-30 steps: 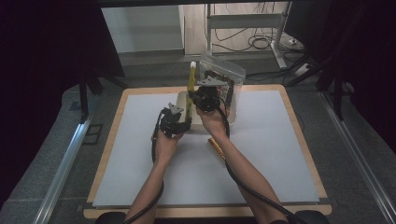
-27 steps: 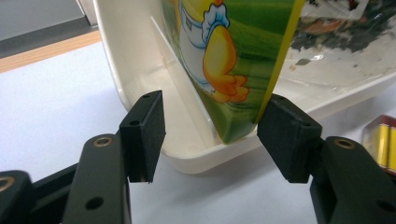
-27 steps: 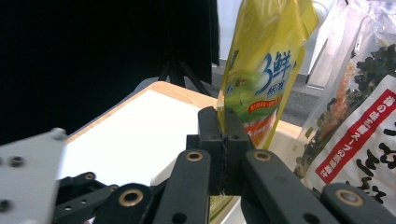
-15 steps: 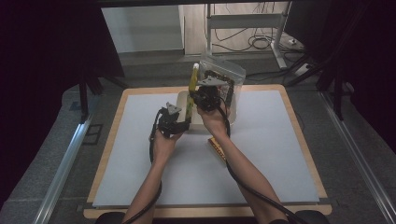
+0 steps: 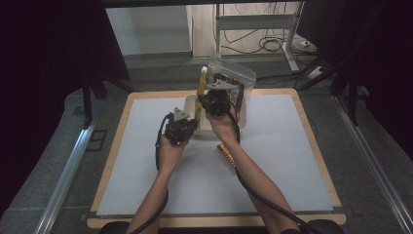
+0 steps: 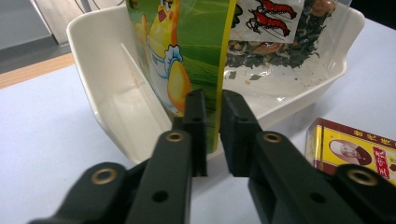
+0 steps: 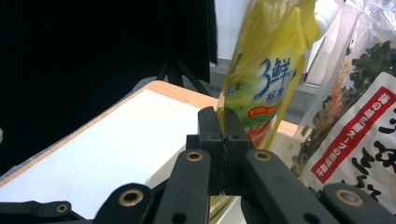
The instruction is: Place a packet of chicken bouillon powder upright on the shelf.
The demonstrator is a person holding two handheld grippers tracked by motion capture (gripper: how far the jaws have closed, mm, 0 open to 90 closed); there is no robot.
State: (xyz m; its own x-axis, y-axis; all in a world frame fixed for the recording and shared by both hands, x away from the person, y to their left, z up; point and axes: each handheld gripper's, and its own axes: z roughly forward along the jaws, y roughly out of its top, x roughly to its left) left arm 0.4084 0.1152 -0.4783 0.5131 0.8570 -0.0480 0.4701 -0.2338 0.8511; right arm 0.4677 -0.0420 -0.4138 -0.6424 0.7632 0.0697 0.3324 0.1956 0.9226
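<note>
Placing step: right gripper (image 7: 223, 126) clamps the yellow-green pouch (image 7: 266, 84) upright in the white bin (image 6: 116, 93) near the bench's far edge; left gripper (image 6: 212, 109), slightly parted, straddles its edge. Next: release cleanly.

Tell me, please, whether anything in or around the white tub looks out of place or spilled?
Mostly tidy. A few dark crumbs lie loose on the floor of the white tub beneath the clear seaweed bag. The yellow-green pouch stands upright, pinched by the right gripper, and a small yellow box lies outside the tub on the mat.
</note>
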